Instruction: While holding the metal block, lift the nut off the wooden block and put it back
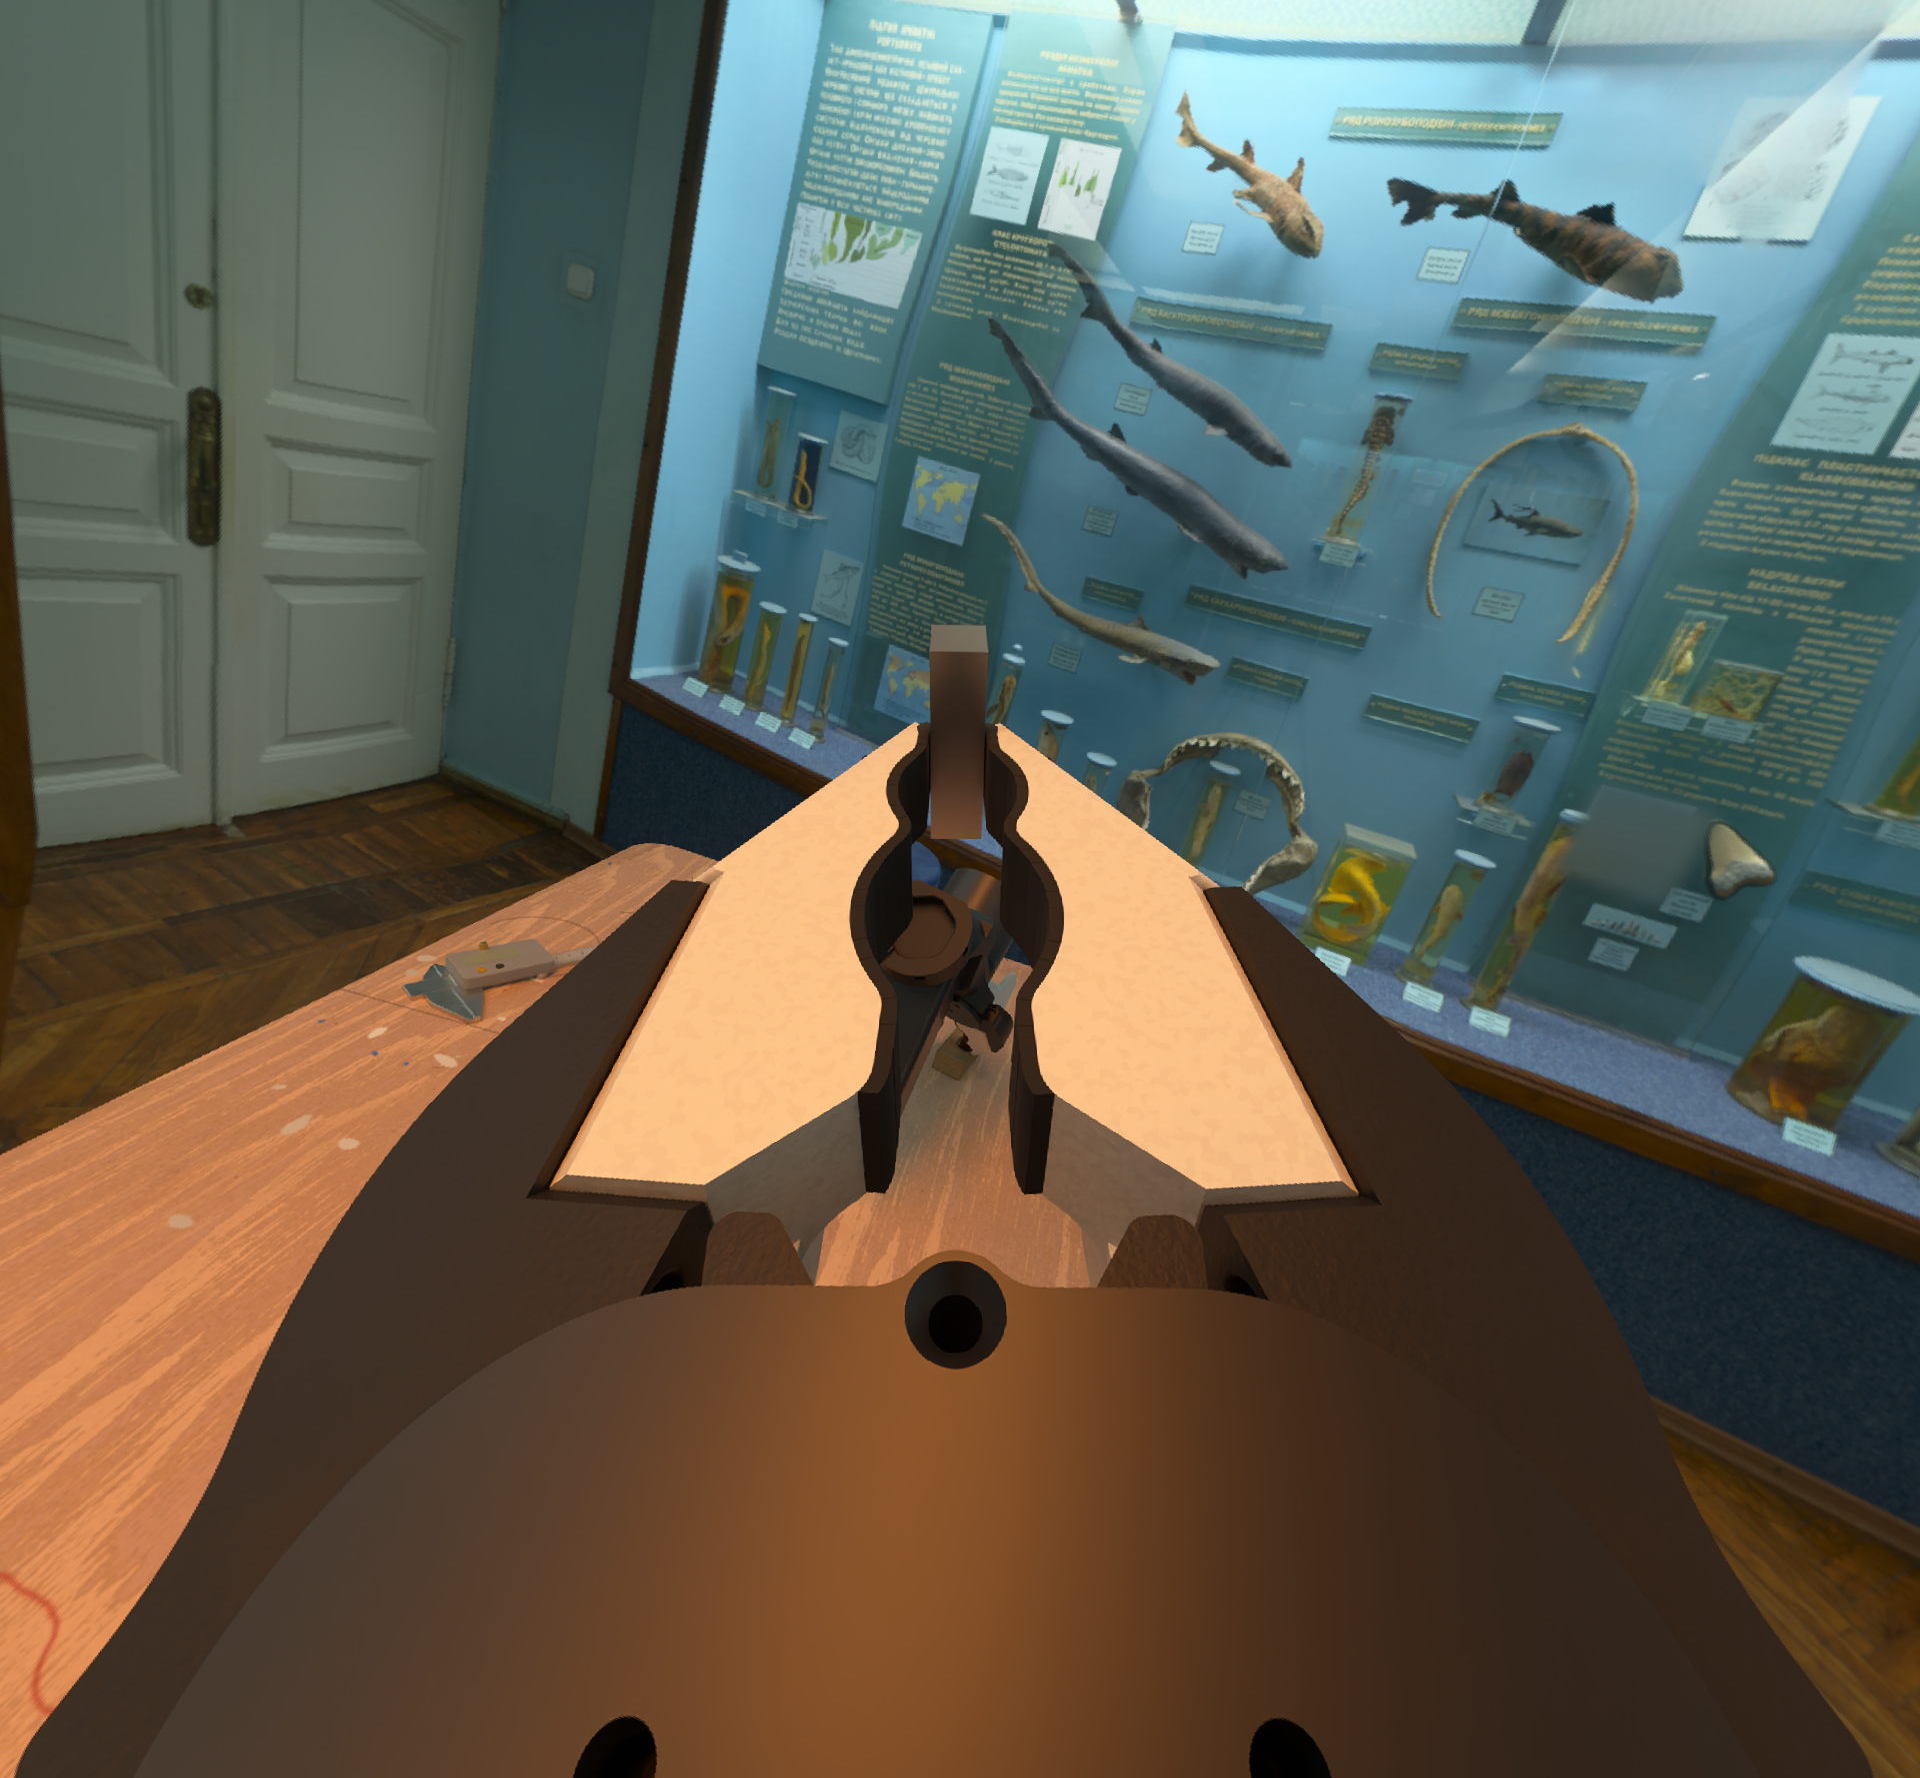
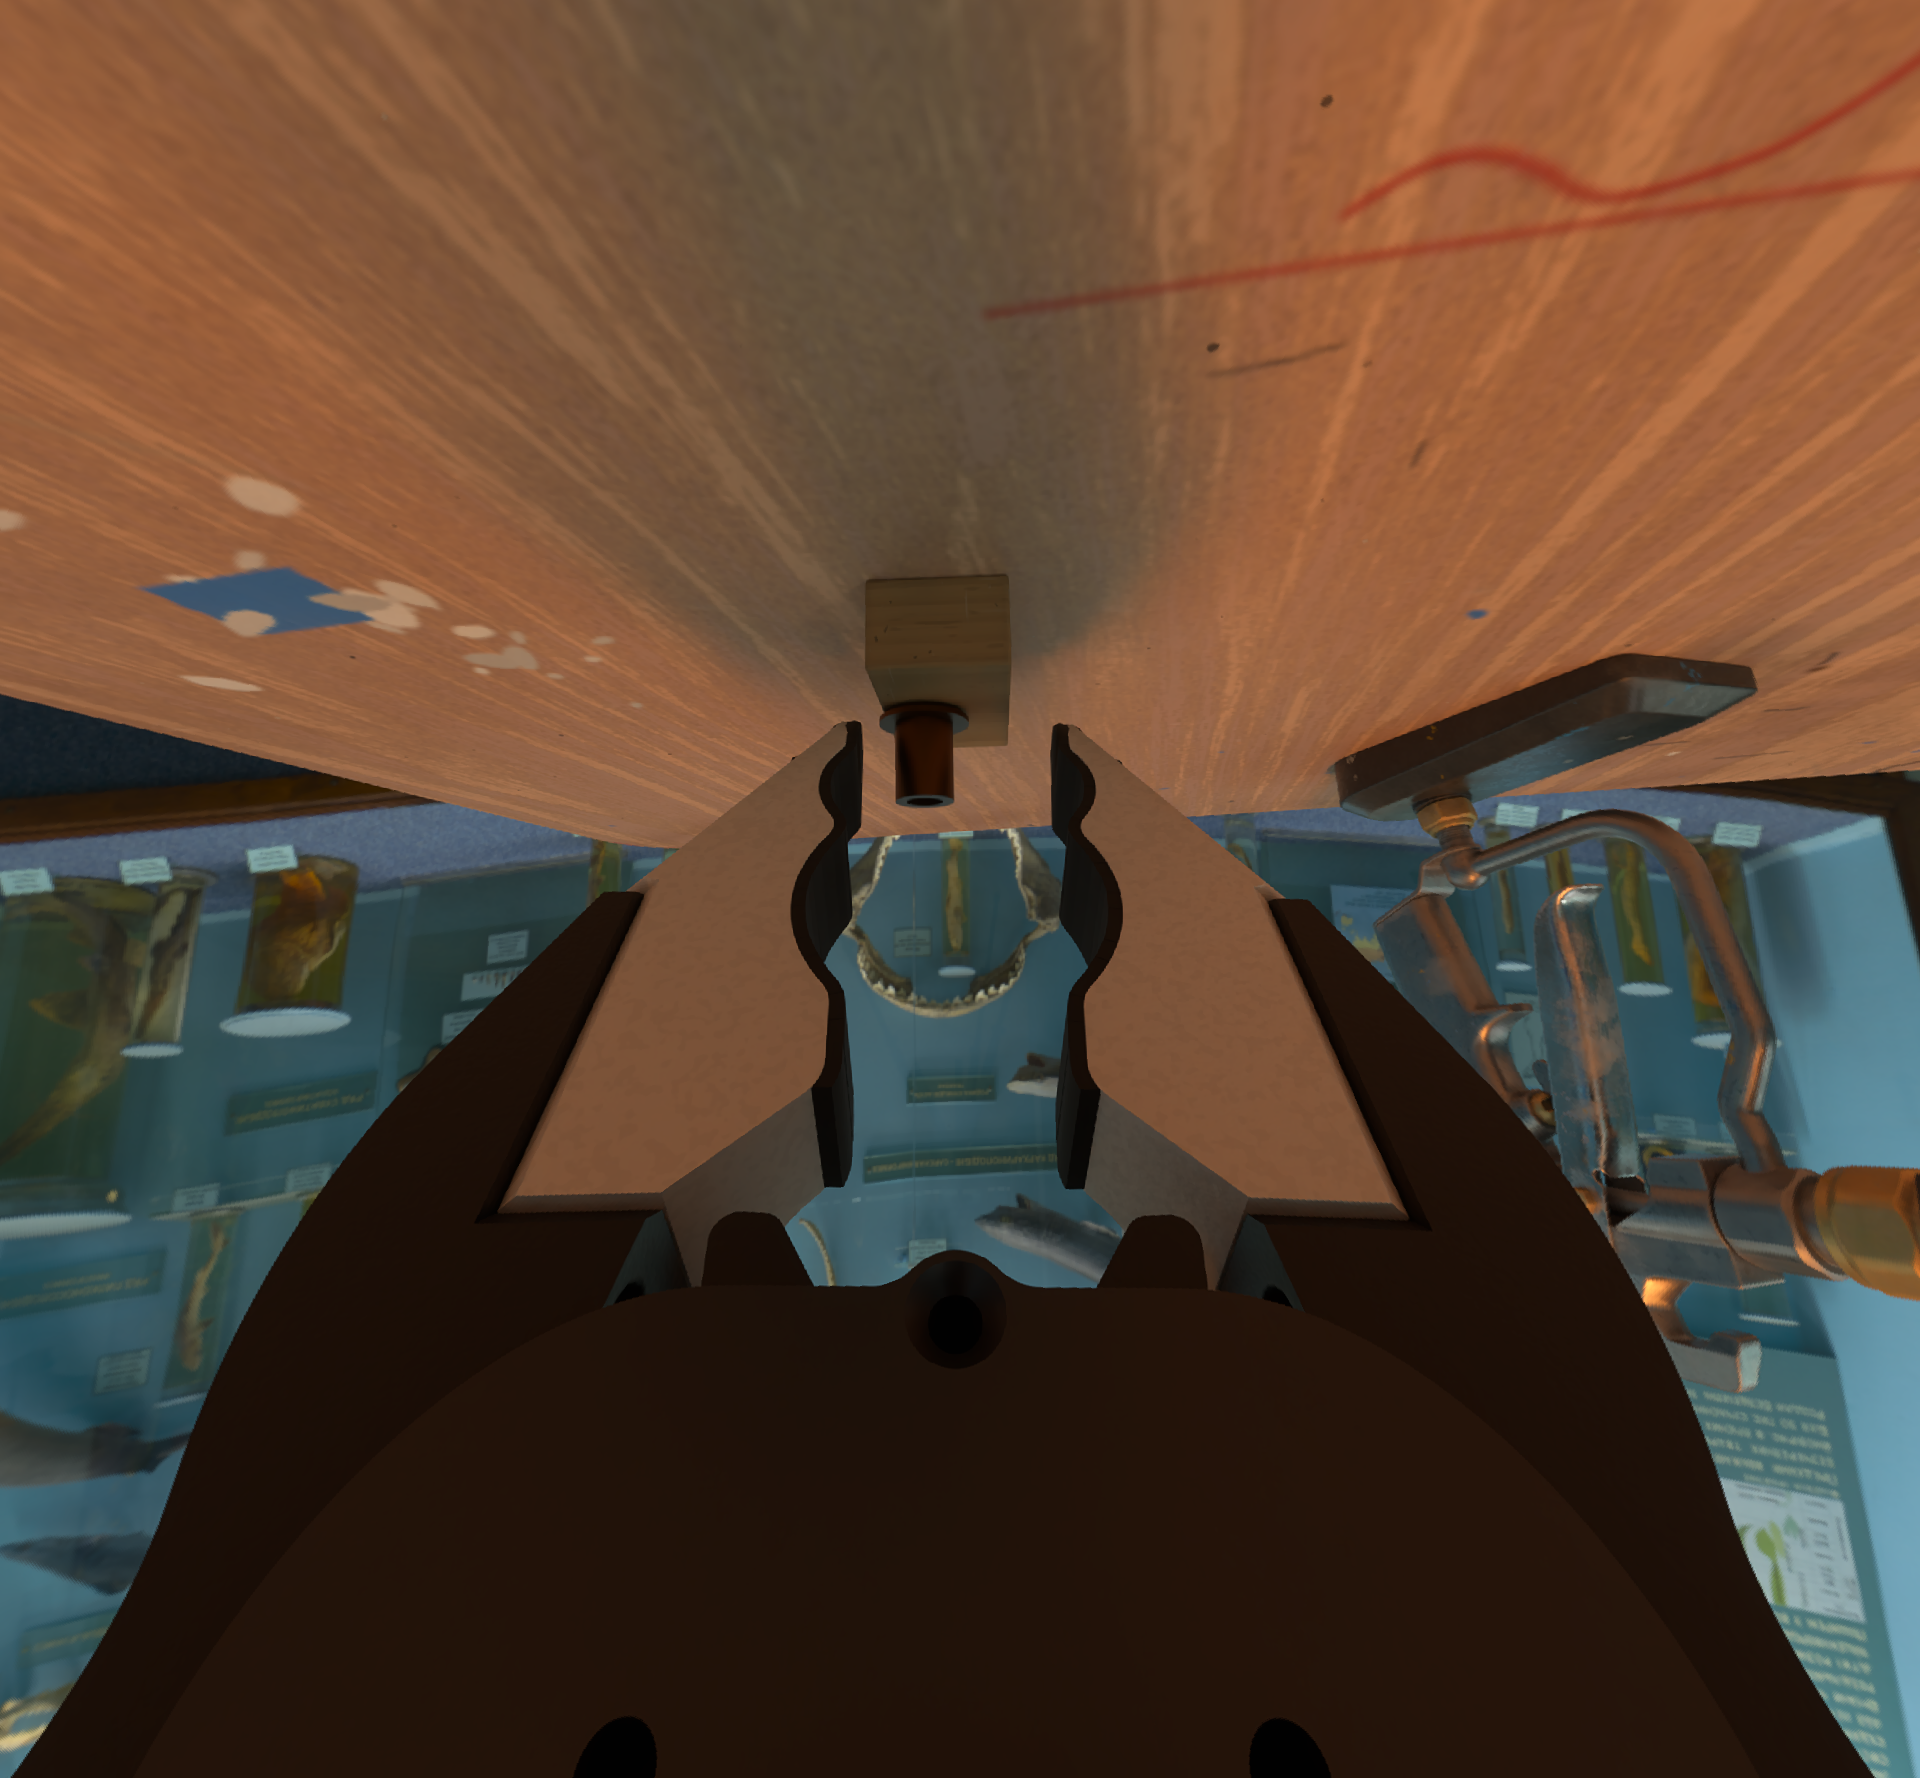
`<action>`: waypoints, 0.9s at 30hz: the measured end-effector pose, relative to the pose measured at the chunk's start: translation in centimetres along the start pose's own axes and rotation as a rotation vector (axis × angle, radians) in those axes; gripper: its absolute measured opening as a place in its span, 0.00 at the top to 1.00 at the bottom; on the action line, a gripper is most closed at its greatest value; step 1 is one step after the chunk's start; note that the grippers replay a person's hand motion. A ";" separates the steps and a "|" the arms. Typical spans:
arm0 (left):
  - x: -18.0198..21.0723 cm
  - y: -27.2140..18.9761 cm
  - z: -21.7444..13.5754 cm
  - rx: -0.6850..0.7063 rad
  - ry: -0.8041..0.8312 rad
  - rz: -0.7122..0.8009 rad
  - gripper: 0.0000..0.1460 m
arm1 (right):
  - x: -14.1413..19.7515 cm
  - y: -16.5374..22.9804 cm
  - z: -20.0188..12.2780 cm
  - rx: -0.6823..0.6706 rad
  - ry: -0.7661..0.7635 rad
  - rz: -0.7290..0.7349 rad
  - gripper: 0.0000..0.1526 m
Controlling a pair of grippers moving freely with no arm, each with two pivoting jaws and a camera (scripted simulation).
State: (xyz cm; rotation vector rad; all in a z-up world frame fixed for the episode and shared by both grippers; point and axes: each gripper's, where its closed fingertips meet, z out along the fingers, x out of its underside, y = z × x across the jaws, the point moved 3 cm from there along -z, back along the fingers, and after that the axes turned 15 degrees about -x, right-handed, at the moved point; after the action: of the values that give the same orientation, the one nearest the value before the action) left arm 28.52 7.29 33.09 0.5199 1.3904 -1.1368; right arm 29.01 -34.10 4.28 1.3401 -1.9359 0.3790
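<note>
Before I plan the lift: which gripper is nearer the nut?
Right. The right gripper is open just short of the nut. The left gripper, farther off, holds the metal block.

Bench (image 2: pixel 623 222): streaky orange wood grain, matt, w/ pale paint flecks & red scrawl. Wooden block (image 2: pixel 937 653): pale, fine-grained, matt. Nut (image 2: pixel 925 764): coppery metal, glossy. Metal block (image 1: pixel 957 741): dull brownish-grey, smooth. Left claw (image 1: pixel 957 762): matt tan panels, dark smooth pads (image 1: pixel 1023 897). Pipe fixture (image 2: pixel 1579 980): worn, scuffed steel, brass fittings.
</note>
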 end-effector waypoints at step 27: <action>0.2 -0.1 0.3 -0.006 0.025 0.010 0.94 | 3.8 1.0 0.9 0.244 -0.979 -0.232 0.80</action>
State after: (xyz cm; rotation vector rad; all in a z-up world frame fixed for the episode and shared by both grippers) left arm 28.49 6.94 32.94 0.5381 1.4110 -1.1218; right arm 27.07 -36.83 6.51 2.1463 -2.4892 -0.2286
